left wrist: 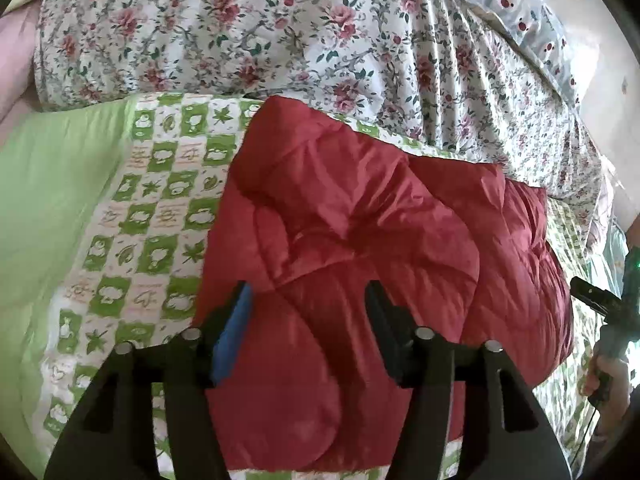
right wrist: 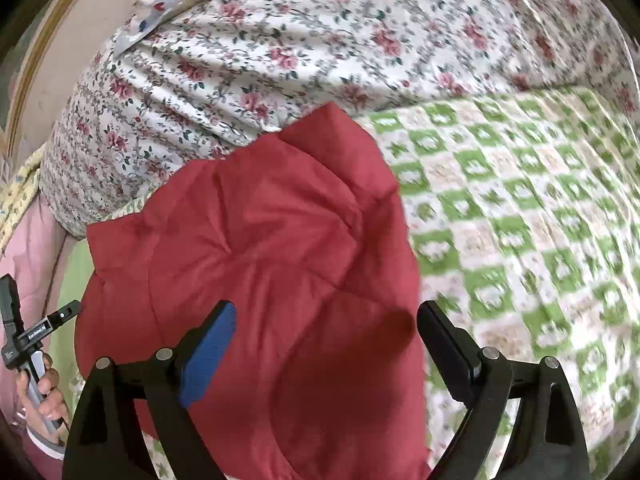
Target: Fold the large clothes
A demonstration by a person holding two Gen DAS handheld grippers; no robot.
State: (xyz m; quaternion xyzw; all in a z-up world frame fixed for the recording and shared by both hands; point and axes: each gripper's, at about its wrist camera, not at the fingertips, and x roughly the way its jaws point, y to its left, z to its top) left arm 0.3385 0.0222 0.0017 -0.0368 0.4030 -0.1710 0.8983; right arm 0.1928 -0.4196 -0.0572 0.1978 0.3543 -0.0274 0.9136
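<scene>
A red quilted padded garment (left wrist: pixel 360 240) lies bunched and folded on the green-and-white checked bedspread (left wrist: pixel 152 208). It also shows in the right wrist view (right wrist: pixel 260 248). My left gripper (left wrist: pixel 308 300) is open and empty, hovering just above the garment's near part. My right gripper (right wrist: pixel 326 320) is open and empty, wide apart over the garment's near right edge. The right gripper shows at the far right of the left wrist view (left wrist: pixel 600 304), and the left gripper at the far left of the right wrist view (right wrist: pixel 28 332), each held in a hand.
A bulky duvet with a rose print (left wrist: pixel 280 32) lies behind the garment, also in the right wrist view (right wrist: pixel 280 40). A blue-grey pillow (left wrist: pixel 520 12) sits at the back. A plain green sheet (left wrist: pixel 48 184) lies to the left. A wall (right wrist: pixel 68 52) bounds the bed.
</scene>
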